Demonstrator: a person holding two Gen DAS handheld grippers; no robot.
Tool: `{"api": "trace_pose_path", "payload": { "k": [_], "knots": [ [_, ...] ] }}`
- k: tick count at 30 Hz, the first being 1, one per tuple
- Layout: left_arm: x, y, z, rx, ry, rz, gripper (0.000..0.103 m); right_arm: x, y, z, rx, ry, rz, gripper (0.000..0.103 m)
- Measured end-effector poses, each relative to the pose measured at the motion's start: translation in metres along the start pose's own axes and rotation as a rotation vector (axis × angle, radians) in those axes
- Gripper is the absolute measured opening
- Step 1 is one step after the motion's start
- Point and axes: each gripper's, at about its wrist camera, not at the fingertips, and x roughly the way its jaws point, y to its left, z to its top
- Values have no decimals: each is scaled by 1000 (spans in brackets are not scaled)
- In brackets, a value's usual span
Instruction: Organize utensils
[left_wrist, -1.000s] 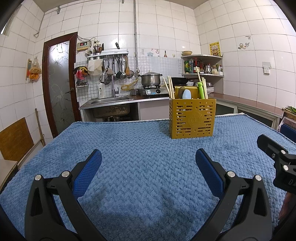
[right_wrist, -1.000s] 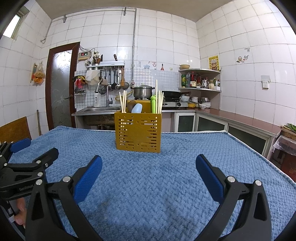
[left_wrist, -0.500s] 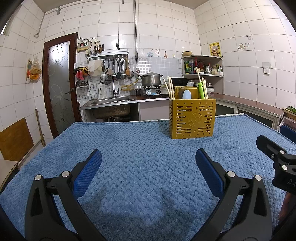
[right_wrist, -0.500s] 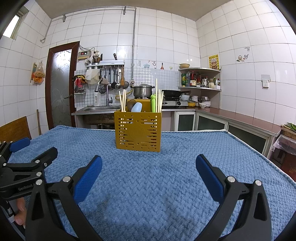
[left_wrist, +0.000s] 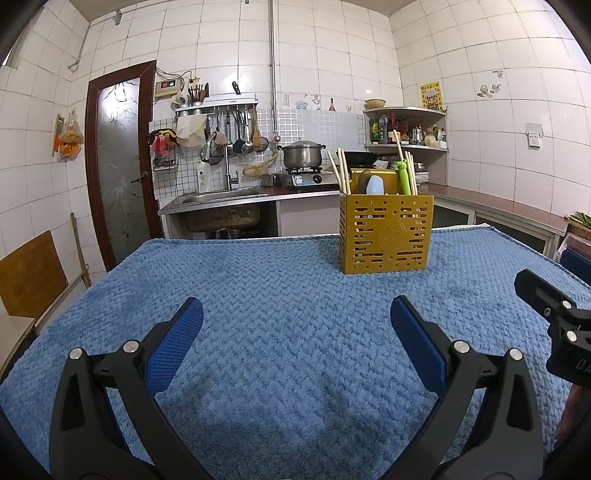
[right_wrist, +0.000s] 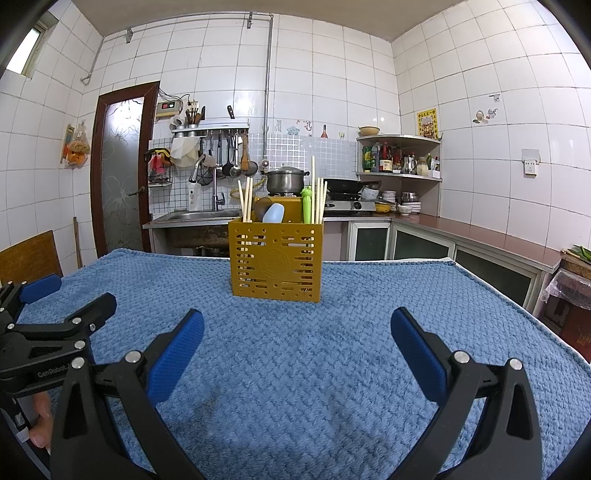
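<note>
- Mustard-yellow slotted plastic forms the utensil holder, which stands upright on the blue towel covering the table; everything below is placed from it.
- Inside the holder, pale chopsticks lean at its left end, more chopsticks rise at its right end beside a green utensil, and a light-blue spoon and a dark spoon sit between them. Sorted by type into sections, it seems, though the dividers are hidden.
- The right gripper hovers in front of the holder, nearly centred on it, fingers spread wide and holding nothing.
- The left gripper hovers in front and to the holder's left, likewise splayed and empty.
- No loose utensil lies on the towel near the holder, so I judge the sorting finished, or nearly so.
- Both grippers are kept low and back from the holder, probably so nothing knocks the tall chopsticks.
</note>
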Motion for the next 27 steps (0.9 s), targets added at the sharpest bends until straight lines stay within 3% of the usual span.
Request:
{"api": "trace_pose_path", "payload": {
  "k": [27],
  "knots": [
    [9, 2, -2, -8, 42, 0, 98, 1, 1, -3, 1, 8, 5, 99]
  ]
}}
